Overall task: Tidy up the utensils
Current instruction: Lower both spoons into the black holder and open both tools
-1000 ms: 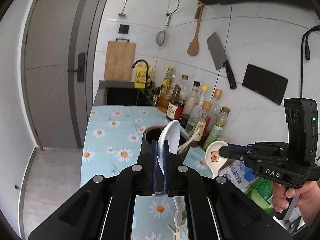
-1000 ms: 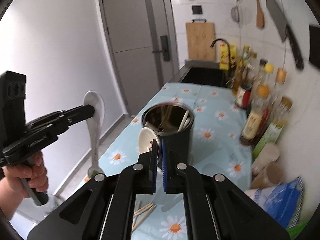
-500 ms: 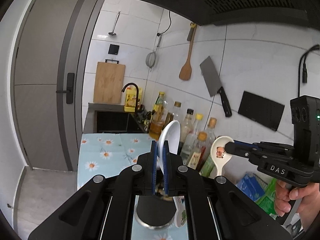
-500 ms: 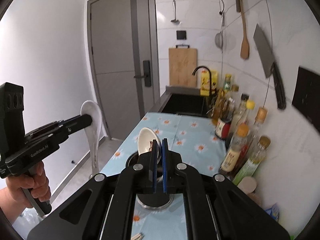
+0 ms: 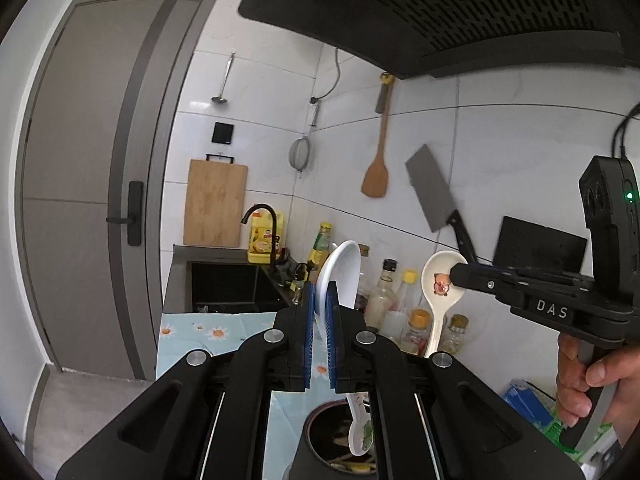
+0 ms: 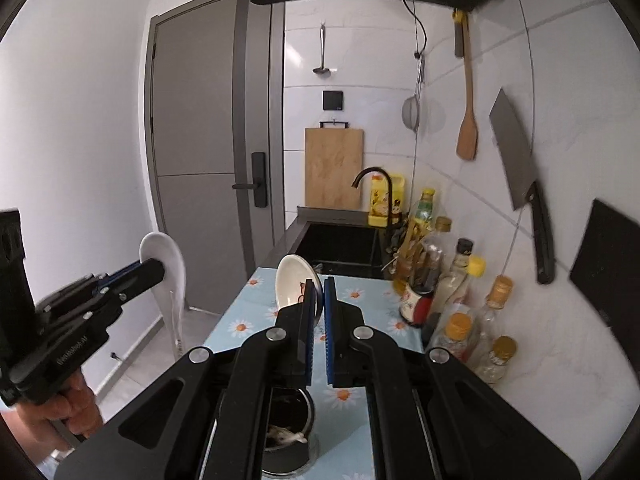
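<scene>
My left gripper (image 5: 319, 320) is shut on a plain white ceramic spoon (image 5: 340, 276), bowl up, handle hanging toward the black utensil holder (image 5: 340, 440) below. It also shows in the right wrist view (image 6: 168, 264). My right gripper (image 6: 319, 316) is shut on a white ceramic spoon with a pig picture (image 6: 292, 284), bowl up, above the black utensil holder (image 6: 288, 432). In the left wrist view the pig spoon (image 5: 440, 292) is held at the right. The holder contains chopsticks and other utensils.
The counter has a daisy-print cloth (image 6: 360, 300). Several sauce and oil bottles (image 6: 460, 300) line the right wall. A sink with a black faucet (image 6: 372, 176) is behind. A cleaver (image 6: 520, 176), wooden spatula (image 6: 467, 136) and strainer hang on the wall; range hood overhead.
Both grippers have risen with their spoons and tilted upward. The utensil holder has dropped from mid-frame to the bottom edge of both views.
</scene>
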A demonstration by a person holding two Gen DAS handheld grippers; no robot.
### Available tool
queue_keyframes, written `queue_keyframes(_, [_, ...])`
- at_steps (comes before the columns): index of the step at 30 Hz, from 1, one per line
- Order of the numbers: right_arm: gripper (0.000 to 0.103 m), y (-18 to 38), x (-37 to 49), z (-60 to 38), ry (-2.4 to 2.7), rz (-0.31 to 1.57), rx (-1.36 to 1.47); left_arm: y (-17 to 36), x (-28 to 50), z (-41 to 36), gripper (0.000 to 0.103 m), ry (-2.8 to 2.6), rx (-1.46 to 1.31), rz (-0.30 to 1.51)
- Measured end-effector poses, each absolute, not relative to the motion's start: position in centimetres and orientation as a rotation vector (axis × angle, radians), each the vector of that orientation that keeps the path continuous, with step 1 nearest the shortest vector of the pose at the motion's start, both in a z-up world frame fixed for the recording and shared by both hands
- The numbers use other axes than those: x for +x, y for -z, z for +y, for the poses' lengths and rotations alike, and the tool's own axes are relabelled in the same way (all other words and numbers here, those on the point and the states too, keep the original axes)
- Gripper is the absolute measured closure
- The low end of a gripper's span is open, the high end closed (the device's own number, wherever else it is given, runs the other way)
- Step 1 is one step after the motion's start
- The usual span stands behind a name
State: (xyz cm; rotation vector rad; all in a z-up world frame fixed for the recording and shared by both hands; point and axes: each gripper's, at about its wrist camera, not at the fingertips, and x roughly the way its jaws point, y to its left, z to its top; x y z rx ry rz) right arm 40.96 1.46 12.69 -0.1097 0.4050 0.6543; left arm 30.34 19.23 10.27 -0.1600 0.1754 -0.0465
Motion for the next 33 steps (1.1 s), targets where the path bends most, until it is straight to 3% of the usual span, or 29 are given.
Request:
queue_keyframes(29, [0.097, -5.6, 43.4, 5.6, -0.644, 0.54, -0.225, -2.9, 35.2, 19.5, 0.096, 0.151, -0.204, 0.342])
queue_keyframes(33, [0.088, -5.8, 43.0, 5.4, -0.646, 0.538, -0.209, -2.5, 35.1, 19.3, 0.094, 0.159, -0.216, 0.36])
